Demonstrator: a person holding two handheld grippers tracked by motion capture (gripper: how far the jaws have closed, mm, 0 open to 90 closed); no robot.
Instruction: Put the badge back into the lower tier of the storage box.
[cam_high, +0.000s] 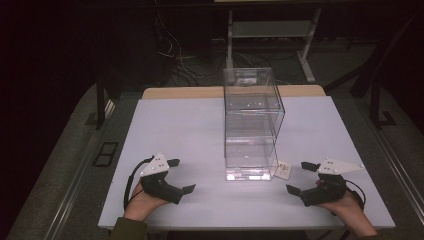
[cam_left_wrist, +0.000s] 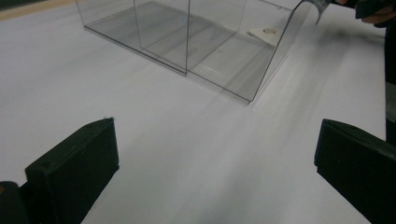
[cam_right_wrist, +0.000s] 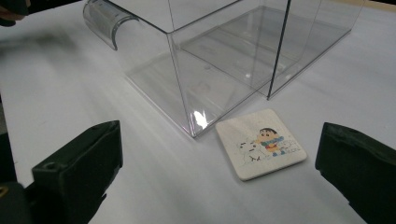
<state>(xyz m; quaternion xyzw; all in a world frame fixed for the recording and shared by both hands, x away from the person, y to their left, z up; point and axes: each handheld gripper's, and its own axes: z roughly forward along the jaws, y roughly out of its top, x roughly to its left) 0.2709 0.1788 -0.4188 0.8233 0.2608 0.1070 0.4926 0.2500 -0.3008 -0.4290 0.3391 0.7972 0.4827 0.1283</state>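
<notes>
Since the coaster (cam_right_wrist: 260, 143) lies flat on the table (cam_high: 175, 130), touching the clear box's (cam_high: 252, 120) near corner, the right gripper (cam_high: 301, 177) — jaws wide, empty — should approach low, pinching its free edge; left gripper (cam_high: 181, 175) also gapes, idle.

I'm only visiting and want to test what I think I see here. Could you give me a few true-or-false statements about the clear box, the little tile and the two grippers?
1. The clear plastic box stands on the white table. True.
2. The cartoon coaster lies inside the box. False: it lies on the table beside a corner of the box.
3. The right gripper holds the coaster. False: its fingers are open, with nothing between them.
4. The left gripper is open. True.
</notes>
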